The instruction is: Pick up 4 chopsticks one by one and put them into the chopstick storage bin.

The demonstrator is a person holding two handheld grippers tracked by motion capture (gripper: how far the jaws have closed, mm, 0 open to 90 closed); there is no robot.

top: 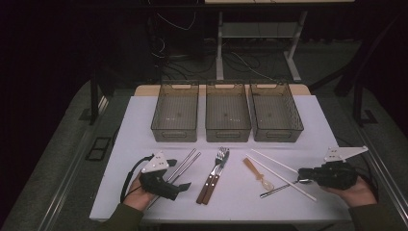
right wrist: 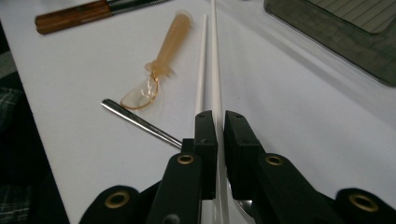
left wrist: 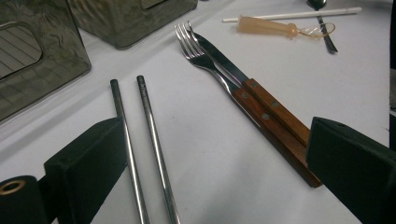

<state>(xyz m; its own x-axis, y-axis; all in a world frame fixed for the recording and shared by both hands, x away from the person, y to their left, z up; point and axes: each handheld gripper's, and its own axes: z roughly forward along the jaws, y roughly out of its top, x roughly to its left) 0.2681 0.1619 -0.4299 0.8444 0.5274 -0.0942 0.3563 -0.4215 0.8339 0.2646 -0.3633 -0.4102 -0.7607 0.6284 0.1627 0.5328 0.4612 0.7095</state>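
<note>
**A:** Where do we stand with the white stick (right wrist: 215,56)?

**B:** It lies just right of the amber spoon (right wrist: 168,46), running away from us towards the bins (top: 228,132). Our right tool (right wrist: 220,119) has its jaws almost together at the stick's near end. The stick sits in the thin gap, so we read it as clamped, though we can't see the pads bite.

**A:** And the left tool (left wrist: 215,135)?

**B:** Jaws wide apart and holding nothing. It rests well left of the amber spoon, over the steel sticks (left wrist: 154,135), with the fork and knife (left wrist: 205,60) between.

**A:** How will the stick handle?

**B:** We'd judge it light, stiff and smooth. Being round, it could roll or swivel in the pads. Held at the very end, it may droop, so a hold nearer the middle would carry it more level.

**A:** Anything in the way?

**B:** The second white stick (right wrist: 203,56) lies just beside ours, on the amber spoon's side, so a sideways drag could take it along. A steel spoon (right wrist: 140,122) runs from near the amber spoon's bowl to under our jaws, so we should lift straight up first.

**A:** Room to move?

**B:** The surface (top: 144,125) is bare between the amber spoon and the bins, which stand empty. Our right hand sits near the right edge, so the free way is forward and inward. The stick looks long for a bin, so its far tip must clear the wall.
</note>
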